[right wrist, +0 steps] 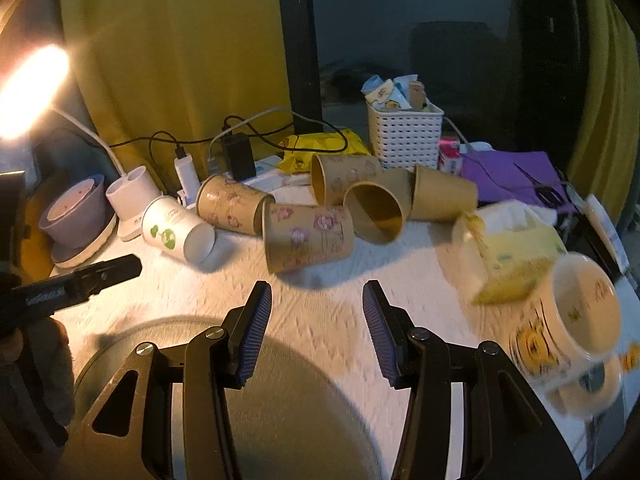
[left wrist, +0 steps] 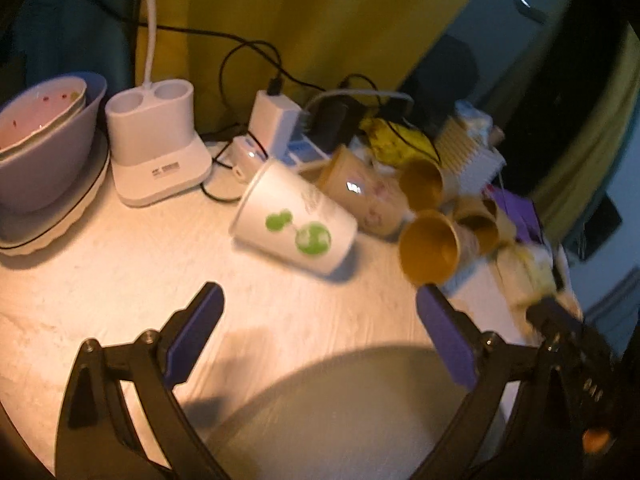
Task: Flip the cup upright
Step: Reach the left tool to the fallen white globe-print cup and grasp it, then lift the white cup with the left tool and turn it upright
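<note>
white paper cup (left wrist: 294, 226) with green print lying on its side mid-worktop (left wrist: 120, 280), writing unreadable; brown cups (right wrist: 308, 236) tipped beside it; left gripper (left wrist: 320, 336) wide, empty; right gripper (right wrist: 317, 332) wide, empty; yellow curtain (right wrist: 180, 60) behind

It was a lived-in home corner: yellow curtains (right wrist: 180, 48) hung behind a cluttered table (right wrist: 332, 320) with a desk lamp (right wrist: 28, 92), stacked bowls (left wrist: 44, 140), chargers (left wrist: 276, 120) and a tissue pack (right wrist: 516, 248).

White cup (left wrist: 295, 227) with green prints lies on its side at far left, mouth facing left; five brown cups (right wrist: 308, 237) tipped over alongside.
</note>
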`<state>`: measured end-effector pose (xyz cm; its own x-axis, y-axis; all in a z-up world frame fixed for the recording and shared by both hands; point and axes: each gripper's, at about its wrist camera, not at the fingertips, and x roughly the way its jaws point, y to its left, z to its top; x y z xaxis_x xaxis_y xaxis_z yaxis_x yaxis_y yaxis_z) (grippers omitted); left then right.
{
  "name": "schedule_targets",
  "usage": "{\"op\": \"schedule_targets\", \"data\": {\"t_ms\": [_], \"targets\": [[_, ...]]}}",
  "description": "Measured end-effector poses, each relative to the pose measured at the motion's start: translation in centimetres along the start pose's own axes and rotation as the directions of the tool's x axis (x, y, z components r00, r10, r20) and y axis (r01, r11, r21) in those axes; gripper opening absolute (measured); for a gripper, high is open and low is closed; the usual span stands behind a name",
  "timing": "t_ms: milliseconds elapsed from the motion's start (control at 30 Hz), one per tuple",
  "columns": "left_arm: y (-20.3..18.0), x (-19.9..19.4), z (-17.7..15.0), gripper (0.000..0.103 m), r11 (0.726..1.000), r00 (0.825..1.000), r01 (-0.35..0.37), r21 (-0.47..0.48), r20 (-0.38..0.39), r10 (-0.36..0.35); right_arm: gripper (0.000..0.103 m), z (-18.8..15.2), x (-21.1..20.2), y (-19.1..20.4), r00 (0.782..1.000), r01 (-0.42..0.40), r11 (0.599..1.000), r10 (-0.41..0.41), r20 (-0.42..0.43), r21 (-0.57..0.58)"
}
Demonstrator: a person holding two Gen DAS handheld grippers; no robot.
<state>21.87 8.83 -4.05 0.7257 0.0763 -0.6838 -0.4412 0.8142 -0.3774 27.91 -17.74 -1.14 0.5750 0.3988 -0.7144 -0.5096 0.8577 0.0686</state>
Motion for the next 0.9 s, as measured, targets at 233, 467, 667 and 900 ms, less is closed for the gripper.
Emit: {"op": "schedule_targets", "data": {"t_ms": [233,467,667,900], "targets": [[2.3,4.4,1.9,0.097,0.970,0.998,0.005,-0.243,-0.057,-0.020,0.050,1.4,0.8,-1.5,0.999,-0.031,0.999,0.031,0.011,0.025],[3.3,7.3,2.6,0.097,0.939,0.996,0.013,-0.345,-0.073,-0.041,0.050,1.0,1.4,-3.1,0.999,-0.033,0.997,0.032,0.005,0.064],[2.7,8.3,3.5,0.097,0.958,0.997,-0.002,-0.288,-0.077,-0.021,0.050,0.3,1.3,-3.7,1.000,-0.021,0.996,0.021,0.005,0.087],[1.4,8.8,3.9,0.068,0.980,0.993,0.045,-0.192,-0.097,-0.065,0.050,-0.9,0.2,-3.3,1.000,-0.009,0.993,0.008,0.007,0.120]]}}
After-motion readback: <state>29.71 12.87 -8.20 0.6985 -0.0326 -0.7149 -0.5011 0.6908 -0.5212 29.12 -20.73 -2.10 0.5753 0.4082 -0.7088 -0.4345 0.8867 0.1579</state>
